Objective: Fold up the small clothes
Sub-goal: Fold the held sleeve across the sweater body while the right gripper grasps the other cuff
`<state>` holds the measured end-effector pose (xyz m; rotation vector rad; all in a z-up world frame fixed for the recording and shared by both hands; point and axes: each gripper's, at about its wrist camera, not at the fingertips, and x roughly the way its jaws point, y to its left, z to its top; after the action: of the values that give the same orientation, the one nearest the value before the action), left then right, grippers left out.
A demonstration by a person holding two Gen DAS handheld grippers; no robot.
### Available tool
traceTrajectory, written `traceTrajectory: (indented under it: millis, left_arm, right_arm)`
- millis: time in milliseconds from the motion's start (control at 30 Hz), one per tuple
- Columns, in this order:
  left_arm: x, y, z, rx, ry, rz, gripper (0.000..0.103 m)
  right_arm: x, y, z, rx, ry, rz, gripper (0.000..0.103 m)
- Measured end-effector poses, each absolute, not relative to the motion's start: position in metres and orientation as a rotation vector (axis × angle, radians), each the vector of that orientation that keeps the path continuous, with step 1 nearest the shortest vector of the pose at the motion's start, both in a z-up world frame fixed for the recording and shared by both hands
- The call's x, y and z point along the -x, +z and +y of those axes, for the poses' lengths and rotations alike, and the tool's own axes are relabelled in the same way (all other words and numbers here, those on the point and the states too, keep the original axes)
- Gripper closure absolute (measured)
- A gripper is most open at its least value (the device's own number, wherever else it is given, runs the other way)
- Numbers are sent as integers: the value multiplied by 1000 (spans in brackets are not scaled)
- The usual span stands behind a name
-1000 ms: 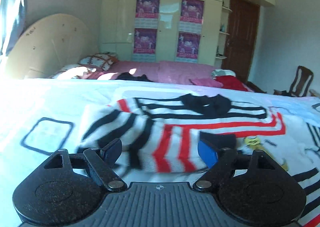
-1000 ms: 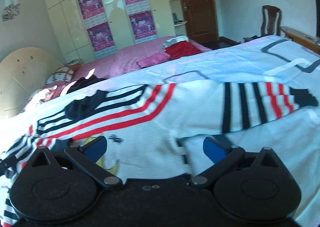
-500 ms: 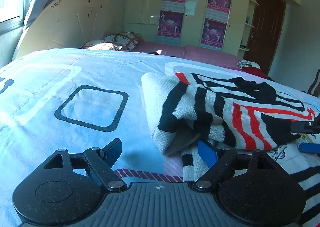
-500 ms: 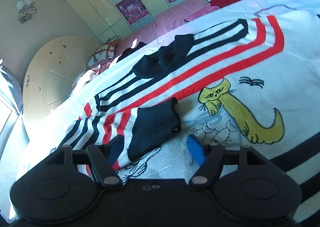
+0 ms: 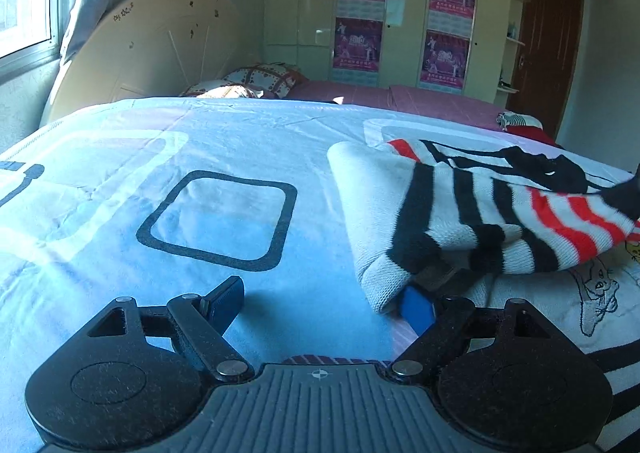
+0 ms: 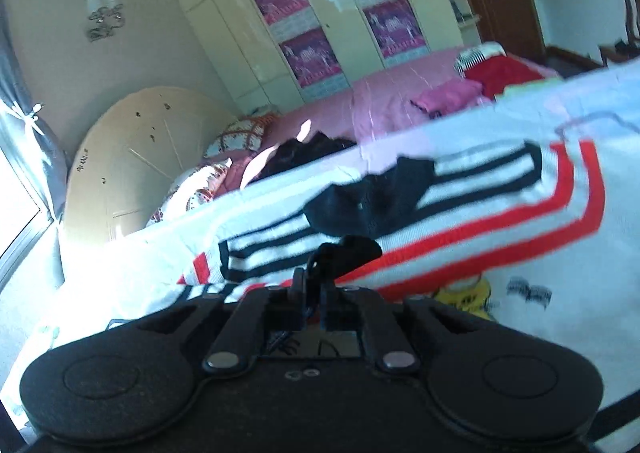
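Observation:
A white knit sweater (image 5: 472,209) with black and red stripes and a black collar (image 6: 372,201) lies on the pale blue sheet (image 5: 168,181). One striped sleeve is folded over the body. My left gripper (image 5: 320,301) stands open low at the sweater's left edge. Its blue right pad (image 5: 418,311) is tucked under the folded hem, and the left finger rests over bare sheet. In the right wrist view, my right gripper (image 6: 316,273) is closing to a tight pinch on the sleeve's black cuff (image 6: 356,249), which is lifted above the chest stripes.
Behind the sheet lies a pink bed (image 6: 400,101) with pillows (image 5: 264,79) and red and pink clothes (image 6: 496,73). A round wooden board (image 5: 152,53) leans on the wall at the left. Poster-covered cupboards (image 5: 404,13) and a brown door (image 5: 548,45) stand at the back.
My right gripper swung left over the sweater, went from open to shut on the black cuff and raised it. My left gripper sank to the sweater's left edge, still open.

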<state>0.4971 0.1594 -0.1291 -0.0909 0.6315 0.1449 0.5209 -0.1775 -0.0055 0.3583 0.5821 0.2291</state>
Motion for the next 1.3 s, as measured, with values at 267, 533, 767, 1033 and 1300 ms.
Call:
traceTrajectory:
  millis: [267,533,767,1033,1300]
  left_arm:
    - [-497,-133,158,80,111,650,20]
    - [-495,-124,157,145,64,613,20]
    - [-496,-119,140,140,27,604,20]
    - [-518,-121,111,-11,35,636,20]
    - [-515,-130,133,150,121,624,20]
  right_arm:
    - [-532,-15,-207,-251,160,602,96]
    - [-531,-11,-226,-241,136,583,96]
    - [-536,-9,-235,-248,146,583,96]
    - [-537,-3,-237,-241,143,562,96]
    - [-545,-29,-251,-215,111,647,96]
